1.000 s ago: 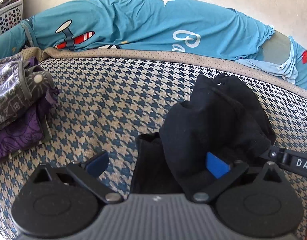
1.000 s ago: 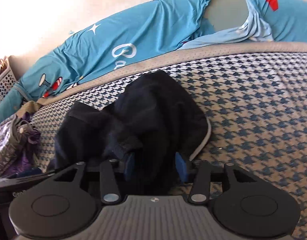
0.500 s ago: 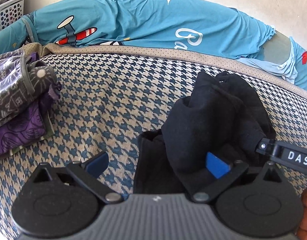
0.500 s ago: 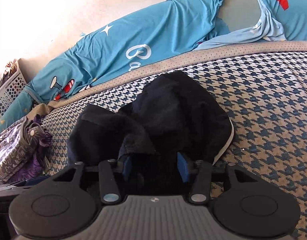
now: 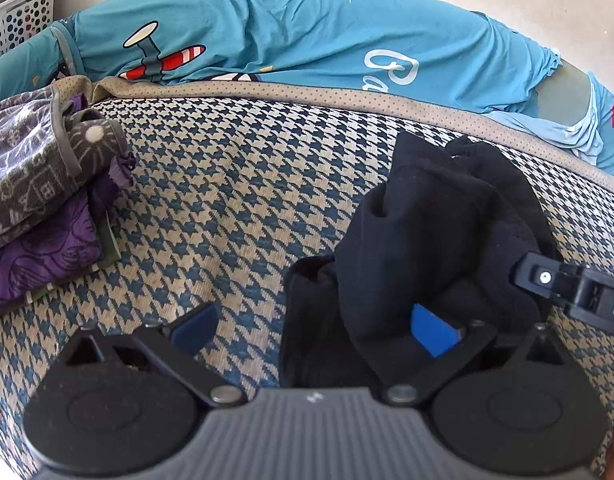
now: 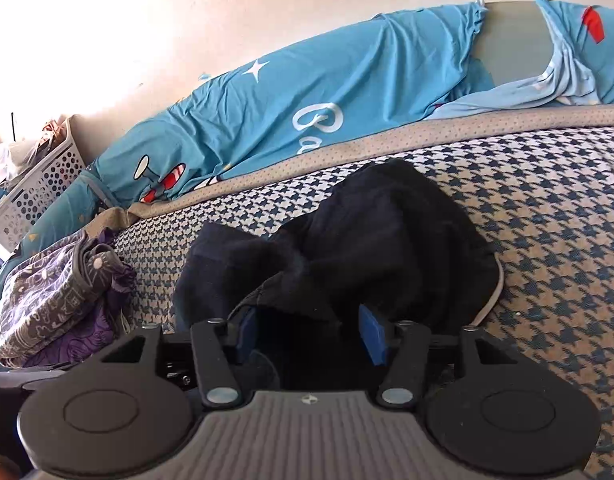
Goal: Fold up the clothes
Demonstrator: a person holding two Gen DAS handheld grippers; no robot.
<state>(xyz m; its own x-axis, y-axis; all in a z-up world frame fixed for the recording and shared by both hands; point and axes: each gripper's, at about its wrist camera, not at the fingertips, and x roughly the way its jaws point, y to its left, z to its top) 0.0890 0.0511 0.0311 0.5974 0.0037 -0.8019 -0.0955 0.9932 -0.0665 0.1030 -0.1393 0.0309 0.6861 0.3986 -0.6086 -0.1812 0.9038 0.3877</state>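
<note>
A crumpled black garment (image 5: pixel 435 232) lies bunched on the houndstooth bed cover (image 5: pixel 227 200). My left gripper (image 5: pixel 313 328) stands wide open at the garment's near edge. Black cloth lies between its fingers and drapes over the right blue pad (image 5: pixel 431 334), while the left pad is bare. In the right wrist view the same black garment (image 6: pixel 379 232) rises in a heap, and my right gripper (image 6: pixel 307 332) is closed partway on a thick fold of it. Part of the right gripper's body (image 5: pixel 579 292) shows at the right edge of the left wrist view.
A folded stack of grey and purple patterned clothes (image 5: pixel 39 184) (image 6: pixel 55 304) sits at the left. Blue printed bedding (image 5: pixel 287 36) (image 6: pixel 347 92) is heaped along the wall behind. A white perforated basket (image 5: pixel 19 12) (image 6: pixel 35 192) stands at the far left.
Both views have shifted slightly, and the right gripper has drawn back a little with the black garment. The left gripper has stayed open, and the right gripper's finger gap is unchanged.
</note>
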